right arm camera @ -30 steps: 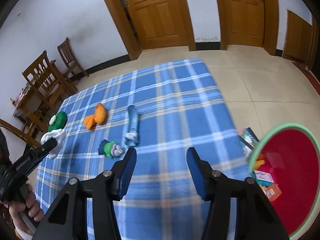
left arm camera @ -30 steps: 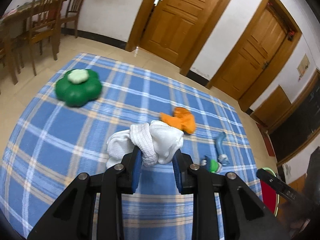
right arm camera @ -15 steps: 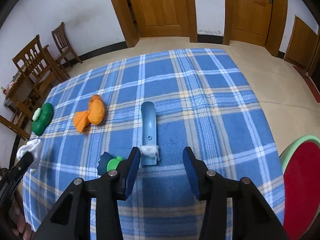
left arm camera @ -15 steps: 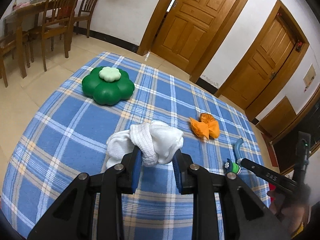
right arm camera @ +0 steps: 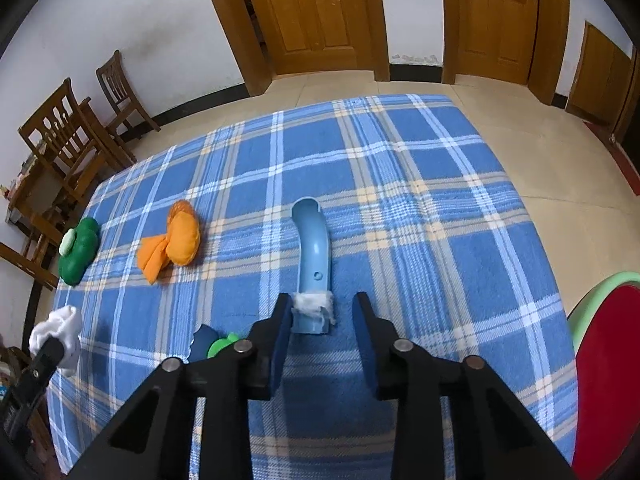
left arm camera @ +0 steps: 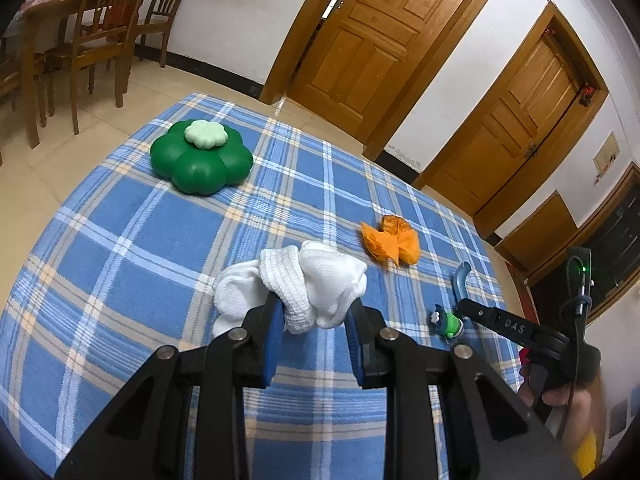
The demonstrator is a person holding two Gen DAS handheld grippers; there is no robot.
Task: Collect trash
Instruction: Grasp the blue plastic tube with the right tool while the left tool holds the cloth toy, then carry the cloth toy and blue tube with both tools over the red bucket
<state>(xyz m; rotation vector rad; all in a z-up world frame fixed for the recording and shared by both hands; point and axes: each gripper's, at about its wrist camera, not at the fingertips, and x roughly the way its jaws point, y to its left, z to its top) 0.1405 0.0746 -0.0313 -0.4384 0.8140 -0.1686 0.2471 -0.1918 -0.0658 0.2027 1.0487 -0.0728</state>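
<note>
Both grippers work at once: left gripper (left arm camera: 314,314) clamps the white sock (left arm camera: 296,284) for binning, right gripper (right arm camera: 322,320) gapes astride the blue tube (right arm camera: 314,256).

A blue blanket (right arm camera: 420,208) is plaid-lined in white and pale orange. Seen on it are a dark green flower toy (left arm camera: 201,161) with a light green top, an orange cloth (right arm camera: 172,240), a light blue tube (right arm camera: 314,256) with a white tuft, and a white sock (left arm camera: 296,284). A red bin (right arm camera: 608,380) is rimmed in pale green; the doors (left arm camera: 376,36) are brown wood.
</note>
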